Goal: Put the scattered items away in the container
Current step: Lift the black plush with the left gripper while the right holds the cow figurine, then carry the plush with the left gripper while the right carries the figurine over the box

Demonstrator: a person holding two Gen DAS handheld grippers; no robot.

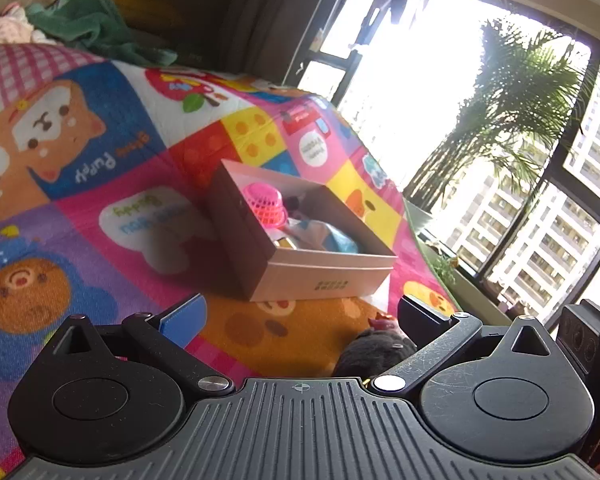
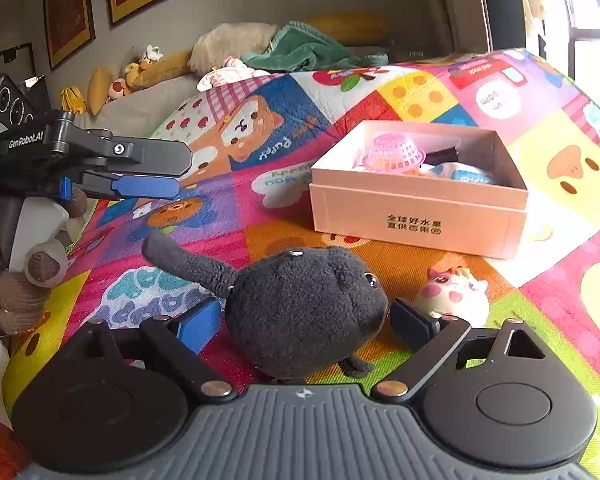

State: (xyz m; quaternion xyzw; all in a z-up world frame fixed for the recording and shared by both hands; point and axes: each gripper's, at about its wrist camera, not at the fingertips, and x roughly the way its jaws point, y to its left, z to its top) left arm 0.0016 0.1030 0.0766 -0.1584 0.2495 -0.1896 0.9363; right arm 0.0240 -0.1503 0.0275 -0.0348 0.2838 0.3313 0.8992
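A dark grey plush [image 2: 300, 312] with a long tail lies on the colourful mat [image 2: 340, 92], between the fingers of my right gripper [image 2: 306, 326]. The pads stand close beside its flanks and it does not look squeezed. A small pink-and-cream cat toy [image 2: 452, 292] lies just right of it. Beyond stands the pink cardboard box [image 2: 416, 216], holding a pink basket [image 2: 394, 154] and a blue-white packet [image 2: 460, 174]. My left gripper [image 2: 180, 172] hovers at the left above the mat. In the left wrist view the left gripper [image 1: 302, 318] is open and empty, facing the box [image 1: 328, 276], with the plush [image 1: 374, 352] low on the right.
Pillows, a green towel [image 2: 304, 50] and soft toys lie along the back of the bed. A brown knitted toy [image 2: 24, 292] sits at the left edge. The mat falls away on the right toward a window and a palm [image 1: 516, 112].
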